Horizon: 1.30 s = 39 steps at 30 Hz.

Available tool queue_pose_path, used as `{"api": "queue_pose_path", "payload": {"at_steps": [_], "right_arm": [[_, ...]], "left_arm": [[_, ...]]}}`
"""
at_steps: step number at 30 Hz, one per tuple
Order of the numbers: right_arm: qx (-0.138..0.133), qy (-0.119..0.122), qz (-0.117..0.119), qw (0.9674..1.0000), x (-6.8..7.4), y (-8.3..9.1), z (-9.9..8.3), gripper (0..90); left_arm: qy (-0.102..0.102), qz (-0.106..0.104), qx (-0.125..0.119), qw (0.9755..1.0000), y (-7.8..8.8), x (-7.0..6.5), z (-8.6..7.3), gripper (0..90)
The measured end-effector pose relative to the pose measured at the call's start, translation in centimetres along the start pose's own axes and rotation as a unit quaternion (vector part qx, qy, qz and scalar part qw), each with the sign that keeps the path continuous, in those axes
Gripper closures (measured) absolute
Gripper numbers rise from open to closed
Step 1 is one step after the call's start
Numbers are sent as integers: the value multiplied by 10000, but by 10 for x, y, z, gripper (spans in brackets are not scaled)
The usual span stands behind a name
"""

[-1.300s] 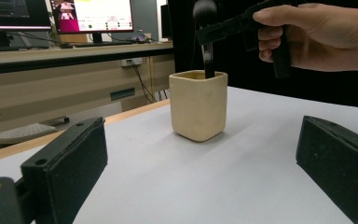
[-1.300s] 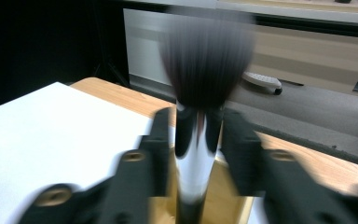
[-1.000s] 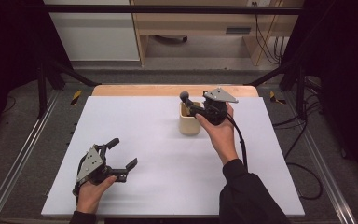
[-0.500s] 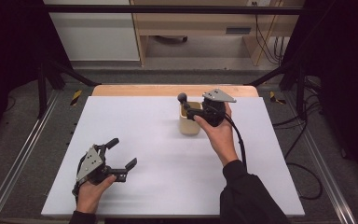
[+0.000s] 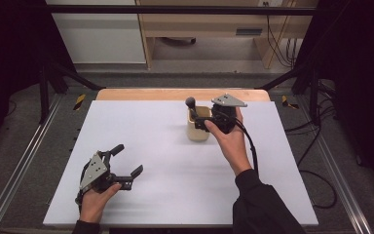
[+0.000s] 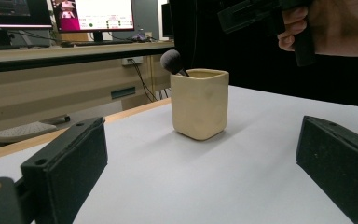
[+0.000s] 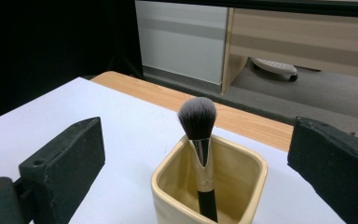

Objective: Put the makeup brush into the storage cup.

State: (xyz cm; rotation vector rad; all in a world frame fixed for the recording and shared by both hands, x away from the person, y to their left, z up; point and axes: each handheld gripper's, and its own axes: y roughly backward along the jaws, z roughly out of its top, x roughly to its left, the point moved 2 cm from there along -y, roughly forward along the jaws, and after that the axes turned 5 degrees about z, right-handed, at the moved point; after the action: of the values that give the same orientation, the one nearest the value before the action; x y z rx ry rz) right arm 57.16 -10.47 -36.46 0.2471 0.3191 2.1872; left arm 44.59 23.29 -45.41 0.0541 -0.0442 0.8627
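A cream square cup (image 5: pixel 197 130) stands on the white table top (image 5: pixel 165 195), right of centre and toward the far edge. A black-handled makeup brush (image 5: pixel 190 103) leans in it, bristles up. My right gripper (image 5: pixel 198 118) hovers just above the cup's right side. Its jaws have just been opening and now stand wide, open on both sides of the brush (image 7: pixel 197 122) and cup (image 7: pixel 168 186) without touching either. My left gripper (image 5: pixel 127 160) rests at the near left, open and with nothing in it. It looks at the cup (image 6: pixel 199 103) and the brush head (image 6: pixel 170 60).
A wooden strip (image 5: pixel 141 94) runs along the table's far edge. Metal rails (image 5: pixel 19 170) flank the table, and cables (image 5: pixel 316 161) lie on the floor to the right. The hand holding the right gripper (image 6: pixel 270 16) hangs above the cup in the left gripper view.
The right gripper's jaws have spread apart and let go of the brush, which stays standing in the cup. Neither hand has moved.
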Motion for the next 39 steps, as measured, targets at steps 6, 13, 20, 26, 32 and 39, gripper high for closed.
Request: {"api": "queue_pose_path", "payload": {"at_steps": [6,13,20,26,32,39], "right_arm": [[12,-18,41,10000,1,6,-2,44],[179,-41,-14,9998,-3,12,-8,42],[179,7,-6,9998,-4,20,-5,43],[191,-26,16,9998,-3,26,-8,46],[251,-32,37,9997,-3,30,-15,44],[266,-55,25,9996,-5,32,-18,45]], "left_arm": [[18,17,-12,10000,1,1,0,17],[3,2,7,10000,0,0,-1,17],[3,-1,12,10000,0,0,-1,17],[4,-9,17,10000,-1,-1,-1,17],[1,-9,19,10000,-1,-1,-1,17],[5,-7,13,10000,0,-1,-1,17]]}}
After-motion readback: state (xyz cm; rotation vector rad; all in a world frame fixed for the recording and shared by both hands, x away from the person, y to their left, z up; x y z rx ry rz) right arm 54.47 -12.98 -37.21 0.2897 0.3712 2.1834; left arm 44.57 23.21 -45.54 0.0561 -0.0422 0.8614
